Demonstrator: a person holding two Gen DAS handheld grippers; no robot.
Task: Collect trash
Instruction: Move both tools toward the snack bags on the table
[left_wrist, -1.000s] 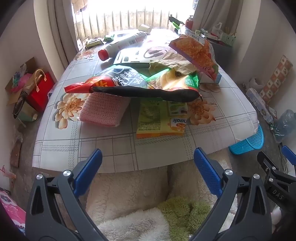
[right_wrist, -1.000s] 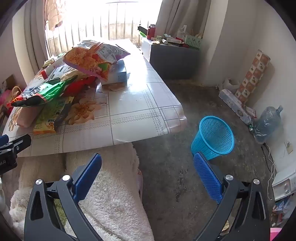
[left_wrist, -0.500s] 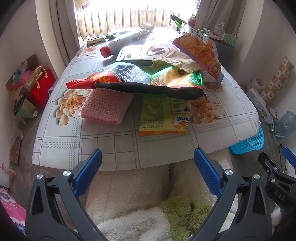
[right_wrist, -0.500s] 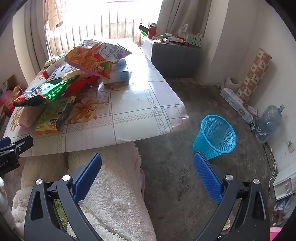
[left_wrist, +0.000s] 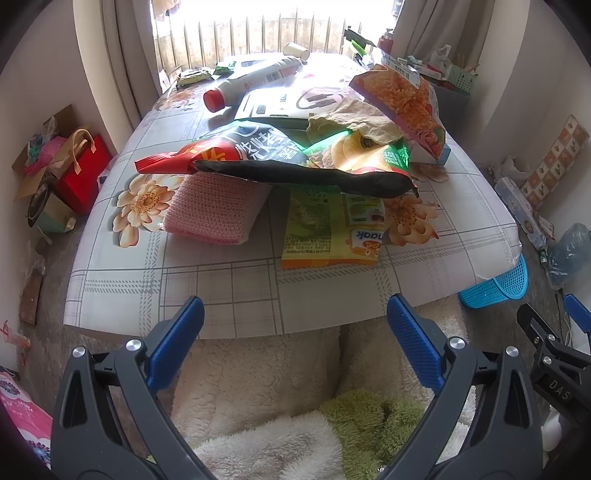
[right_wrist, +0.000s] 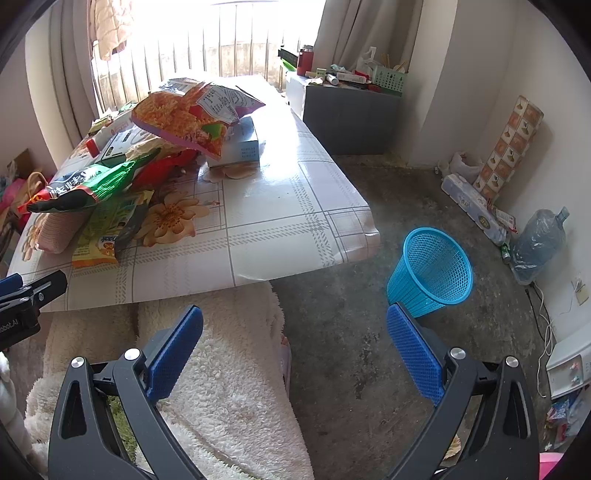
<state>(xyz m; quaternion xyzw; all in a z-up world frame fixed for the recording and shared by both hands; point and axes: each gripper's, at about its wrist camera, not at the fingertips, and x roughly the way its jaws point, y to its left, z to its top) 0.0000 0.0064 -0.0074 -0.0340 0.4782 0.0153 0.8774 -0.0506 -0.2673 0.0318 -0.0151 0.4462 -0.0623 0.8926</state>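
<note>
The left black gripper with blue fingertip pads (left_wrist: 293, 341) hangs with its jaws wide apart and empty above cream fleece-covered legs (left_wrist: 258, 373), short of the near edge of a low table under a white floral checked cloth (left_wrist: 221, 280). The right black gripper with blue pads (right_wrist: 295, 349) is likewise spread and empty, over fleece and bare grey concrete floor (right_wrist: 351, 350). On the table lies the trash: a flat yellow-green snack packet (left_wrist: 330, 229), with a red-and-black crumpled chip bag (left_wrist: 258, 158) piled behind it, while a blue mesh plastic wastebasket (right_wrist: 432, 271) stands on the floor just beside the table's right corner.
</note>
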